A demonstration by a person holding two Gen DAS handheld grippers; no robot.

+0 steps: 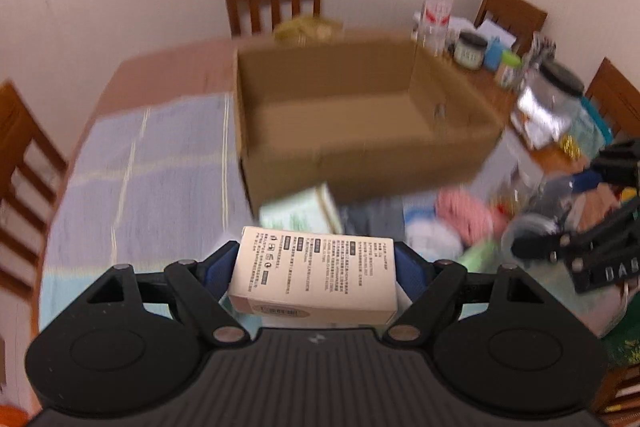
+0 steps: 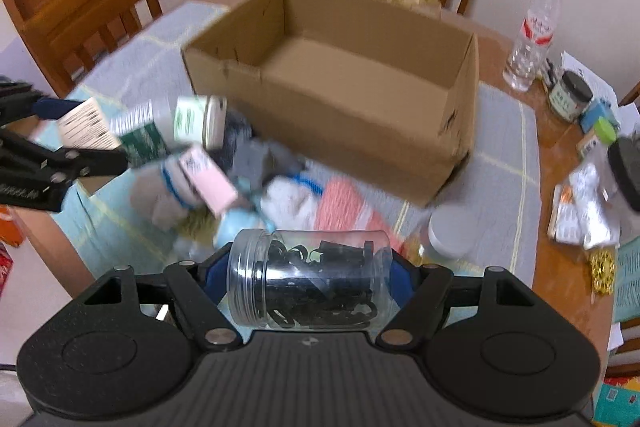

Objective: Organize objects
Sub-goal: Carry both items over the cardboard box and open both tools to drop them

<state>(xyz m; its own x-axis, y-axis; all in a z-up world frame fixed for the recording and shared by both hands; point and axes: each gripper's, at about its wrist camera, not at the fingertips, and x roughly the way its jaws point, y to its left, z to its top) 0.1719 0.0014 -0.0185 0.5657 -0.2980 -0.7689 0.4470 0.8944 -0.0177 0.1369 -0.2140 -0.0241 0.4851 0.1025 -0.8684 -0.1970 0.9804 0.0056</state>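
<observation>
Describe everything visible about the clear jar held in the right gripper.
The clear jar is a see-through cylinder, plastic by the look, with a ribbed, threaded neck at its left end and no lid on it that shows. It is packed with small black pieces, looped and tangled; what they are cannot be told. It lies sideways across the right gripper, clamped end to end between the blue pads, lifted above the clutter on the table, in front of the open cardboard box. Only the pads touch it.

Both wrist views above shared carton [image 1: 360,131]
</observation>
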